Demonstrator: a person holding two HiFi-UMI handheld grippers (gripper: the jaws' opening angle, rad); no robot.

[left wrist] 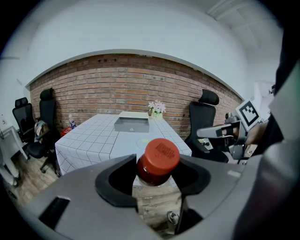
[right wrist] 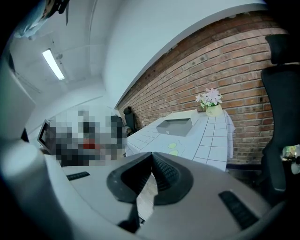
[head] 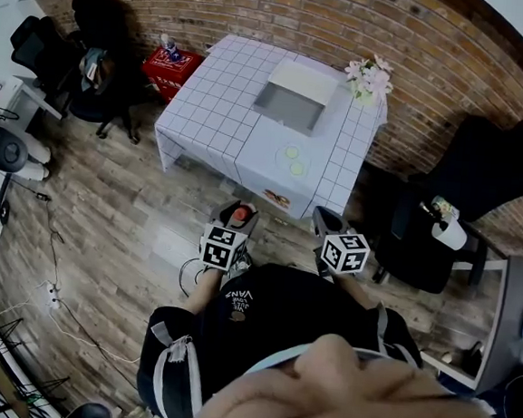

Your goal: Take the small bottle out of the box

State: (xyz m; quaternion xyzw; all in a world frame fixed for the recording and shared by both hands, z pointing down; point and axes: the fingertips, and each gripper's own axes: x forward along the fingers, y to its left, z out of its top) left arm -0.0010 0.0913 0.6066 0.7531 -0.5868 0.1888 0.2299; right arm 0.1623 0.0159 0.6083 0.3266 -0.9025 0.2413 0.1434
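My left gripper is shut on a small bottle with a red cap; the bottle stands upright between the dark jaws. In the head view the same red-capped bottle shows in the left gripper, off the near edge of the table. My right gripper has its jaws closed together with nothing between them; in the head view the right gripper is beside the left. The grey open box sits on the far half of the white checked table, well beyond both grippers.
Two pale green round pieces lie on the table in front of the box. A flower pot stands at the far right corner. Black office chairs flank the table, and a red crate sits by the brick wall.
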